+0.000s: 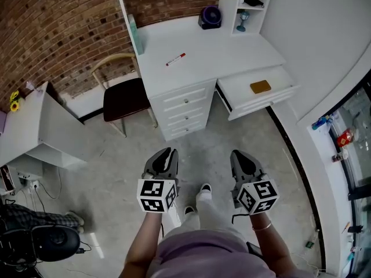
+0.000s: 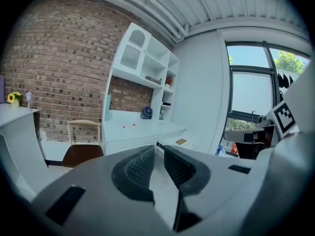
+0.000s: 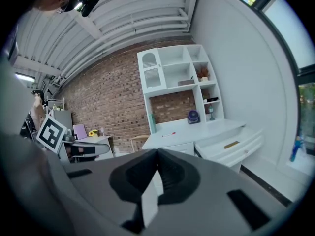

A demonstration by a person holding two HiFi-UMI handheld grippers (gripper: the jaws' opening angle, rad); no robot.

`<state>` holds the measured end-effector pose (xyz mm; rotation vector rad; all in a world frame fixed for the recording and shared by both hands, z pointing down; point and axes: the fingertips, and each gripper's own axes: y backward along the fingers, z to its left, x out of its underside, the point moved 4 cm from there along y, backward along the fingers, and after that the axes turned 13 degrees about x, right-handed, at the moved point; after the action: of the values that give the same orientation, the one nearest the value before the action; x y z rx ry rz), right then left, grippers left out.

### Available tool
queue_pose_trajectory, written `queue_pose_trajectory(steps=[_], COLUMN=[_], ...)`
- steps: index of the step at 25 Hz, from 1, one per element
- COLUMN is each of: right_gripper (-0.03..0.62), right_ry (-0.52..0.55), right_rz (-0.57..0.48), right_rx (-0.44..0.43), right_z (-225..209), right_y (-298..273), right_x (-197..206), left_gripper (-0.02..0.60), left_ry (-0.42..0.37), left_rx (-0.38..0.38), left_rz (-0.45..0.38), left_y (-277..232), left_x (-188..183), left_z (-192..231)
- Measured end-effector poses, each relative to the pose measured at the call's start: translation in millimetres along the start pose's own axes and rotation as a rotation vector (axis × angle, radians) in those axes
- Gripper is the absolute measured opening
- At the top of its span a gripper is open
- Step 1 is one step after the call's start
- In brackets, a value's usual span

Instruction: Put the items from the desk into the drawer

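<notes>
- Standing well apart from the white desk (image 1: pixel 232 54), the person holds both grippers low and level over the floor. Judged from this, no pick is under way yet.
- Left gripper (image 1: pixel 167 154): its own view shows the jaws a narrow gap apart with nothing between them, probably ready for a first grasp.
- Right gripper (image 1: pixel 239 155): its own view shows the jaws closed tip to tip, holding nothing.
- Red-capped marker (image 1: pixel 175 59): lies flat on the tabletop, clear of other things, so it is the likeliest item to move.
- Drawer (image 1: pixel 237 91): pulled out at the desk's right and ready to receive items. A flat tan block (image 1: pixel 260 87) already lies inside.
- Dark desk fan (image 1: pixel 210 17) and pale teal upright object (image 1: pixel 134 35): both stand at the back of the tabletop, and the teal object is too small to identify.
- Hard to make out: the shelf contents are tiny, the tan block's nature is unclear, and the marker cubes hide both hands.
</notes>
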<state>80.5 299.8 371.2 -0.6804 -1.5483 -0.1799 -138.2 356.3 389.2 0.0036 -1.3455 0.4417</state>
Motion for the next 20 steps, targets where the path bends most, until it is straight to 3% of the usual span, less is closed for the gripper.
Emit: queue_pose_trajectory(steps=[9,20], right_gripper=[0.003,0.003], right_ry=[-0.008,0.006], right_rz=[-0.025,-0.027], right_rx=[-0.017,-0.042], right_z=[-13.8,-52.6], right_y=[-72.1,-156.5], right_x=[-29.2,-61.6], left_gripper=[0.123,0.172], left_ry=[-0.008,-0.009], left_rx=[-0.008,-0.073], left_rz=[-0.002,0.005], left_y=[-51.6,-124.5], left_x=[-29.1,-60.6], left_z=[44.3,89.7])
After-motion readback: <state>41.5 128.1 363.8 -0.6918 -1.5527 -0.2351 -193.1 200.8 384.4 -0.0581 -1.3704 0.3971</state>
